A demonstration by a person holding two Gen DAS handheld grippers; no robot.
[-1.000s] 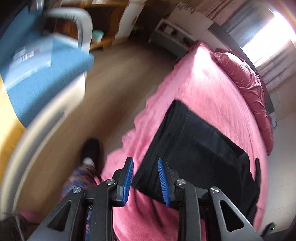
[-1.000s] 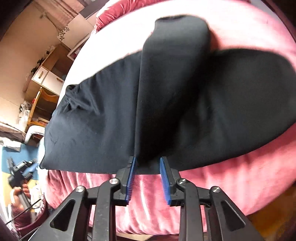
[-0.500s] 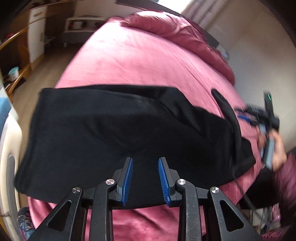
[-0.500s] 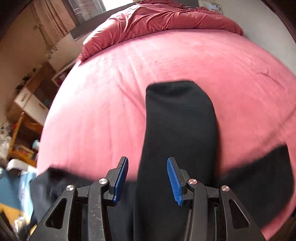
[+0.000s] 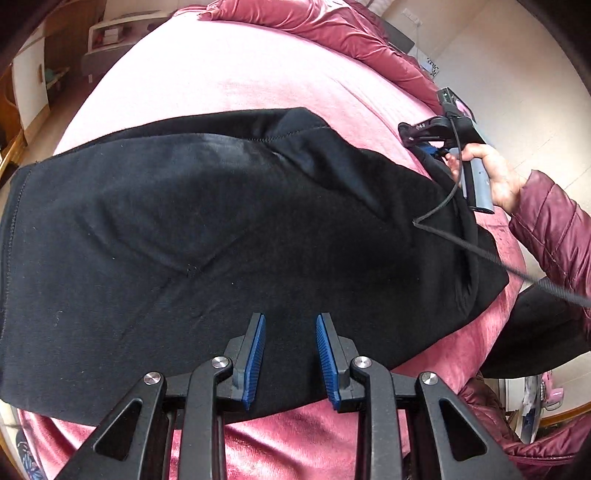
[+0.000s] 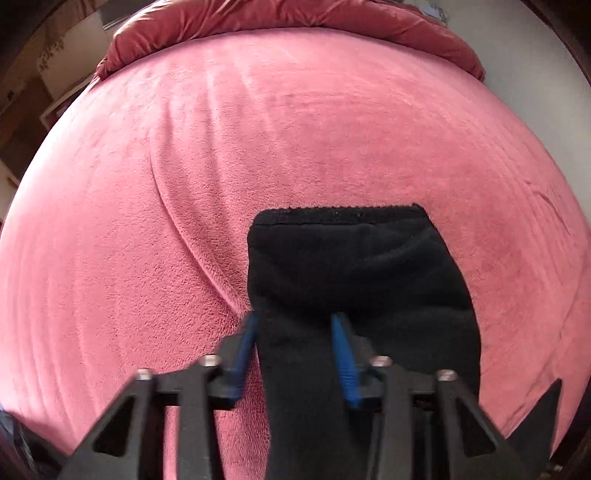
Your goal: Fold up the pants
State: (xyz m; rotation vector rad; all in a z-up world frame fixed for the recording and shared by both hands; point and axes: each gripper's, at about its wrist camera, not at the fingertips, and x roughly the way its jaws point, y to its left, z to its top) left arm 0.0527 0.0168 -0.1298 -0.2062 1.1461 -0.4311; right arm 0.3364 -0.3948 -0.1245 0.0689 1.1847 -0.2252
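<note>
Black pants [image 5: 229, 236] lie spread across a pink bed [image 5: 229, 74], filling the middle of the left wrist view from the left edge to the right, their stitched hem running down the far left and the near edge close to the foot of the bed at the bottom of the frame. In the right wrist view one trouser leg [image 6: 354, 266] reaches up the centre, its hem square at mid-frame, with bare pink blanket open to the left, above and to the right. The left gripper [image 5: 290, 354] hovers at bottom centre over the near edge of the cloth, its blue fingers [image 5: 255, 354] apart and holding nothing. The right gripper [image 6: 295, 354] has its fingers apart on either side of the trouser leg, the cloth running between them; whether they press it cannot be told. At the right edge of the left wrist view a hand [image 5: 495, 173] in a maroon sleeve holds that gripper, a black cable [image 5: 480, 251] trailing over the pants. A crumpled red duvet [image 6: 280, 18] lies along the top. No writing is legible
</note>
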